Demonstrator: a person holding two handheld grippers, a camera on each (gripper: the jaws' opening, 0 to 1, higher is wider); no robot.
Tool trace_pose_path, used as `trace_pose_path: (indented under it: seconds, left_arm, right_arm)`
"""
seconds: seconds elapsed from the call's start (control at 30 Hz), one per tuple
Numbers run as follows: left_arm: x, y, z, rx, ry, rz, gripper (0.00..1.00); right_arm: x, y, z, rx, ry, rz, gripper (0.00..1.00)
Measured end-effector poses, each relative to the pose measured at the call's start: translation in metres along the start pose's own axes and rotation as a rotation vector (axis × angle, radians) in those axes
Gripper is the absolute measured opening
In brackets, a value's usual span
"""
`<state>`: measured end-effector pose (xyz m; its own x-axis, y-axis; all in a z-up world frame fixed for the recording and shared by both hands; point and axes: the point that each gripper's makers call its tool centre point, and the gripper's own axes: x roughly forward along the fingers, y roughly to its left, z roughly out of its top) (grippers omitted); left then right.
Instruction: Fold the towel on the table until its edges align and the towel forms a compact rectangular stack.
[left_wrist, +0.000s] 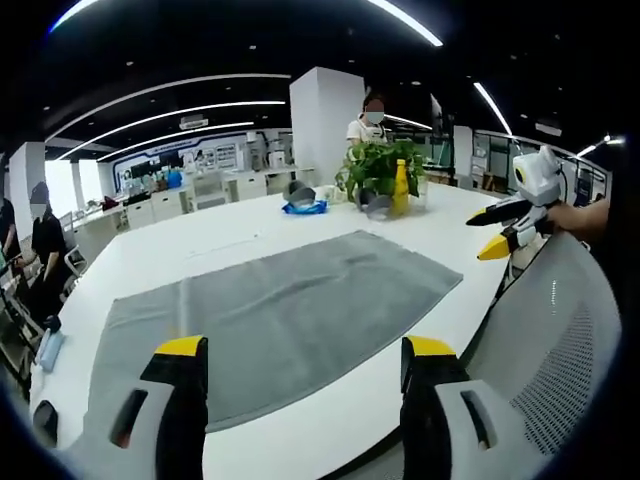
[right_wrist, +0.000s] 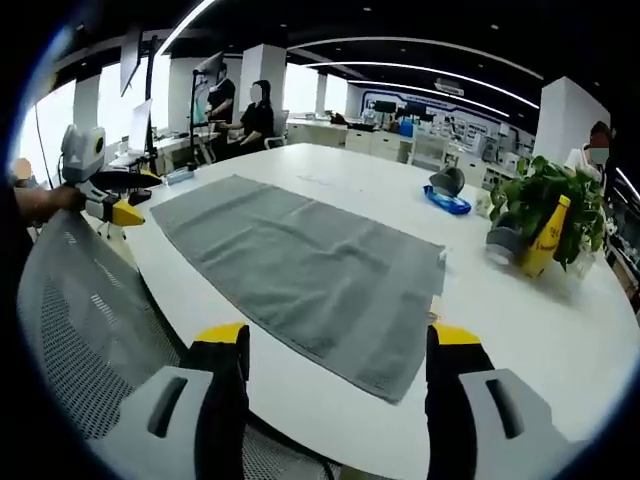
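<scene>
A grey towel (left_wrist: 280, 310) lies spread flat in a single layer on the white table (left_wrist: 200, 245), reaching close to its near edge. My left gripper (left_wrist: 307, 360) hovers open just off the table's edge, at the middle of the towel's near long side, with nothing between its jaws. In the right gripper view the same towel (right_wrist: 300, 270) stretches away to the left, and my right gripper (right_wrist: 338, 345) stands open at its near corner, above the table edge. Each gripper also appears in the other's view: the right gripper (left_wrist: 480, 237) and the left gripper (right_wrist: 138, 197), both held off the table.
A grey mesh chair back (left_wrist: 560, 340) stands between me and the table. A potted plant (left_wrist: 375, 165), a yellow bottle (left_wrist: 401, 187) and a blue item (left_wrist: 305, 207) sit at the table's far end. People stand in the background office.
</scene>
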<state>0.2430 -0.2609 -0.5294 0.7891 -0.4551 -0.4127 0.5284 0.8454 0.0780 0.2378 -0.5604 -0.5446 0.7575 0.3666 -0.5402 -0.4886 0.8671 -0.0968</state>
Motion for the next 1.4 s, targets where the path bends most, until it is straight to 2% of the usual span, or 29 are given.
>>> trace_pose_path:
  seconds: [0.43,0.7,1.17,1.4]
  left_arm:
    - [0.0006,-0.0027,-0.0021,0.014,0.013,-0.014,0.81]
    - [-0.0006,0.0021,-0.0015,0.022,0.008,0.008,0.8]
    - [-0.0011,0.0047,-0.004,0.008,0.018,0.02,0.8]
    - [-0.0005,0.0035,-0.0051,0.02,0.027,0.016,0.8]
  right_arm:
    - [-0.0009,-0.0019,-0.0032,-0.021,0.018,-0.01,0.71]
    - [0.0007,0.0026,-0.0077,-0.048,0.045,0.009,0.7]
    - [0.001,0.0054,-0.0089,-0.047,0.05,0.023,0.68]
    - [0.0,0.004,-0.0051,-0.025,0.027,0.02,0.65]
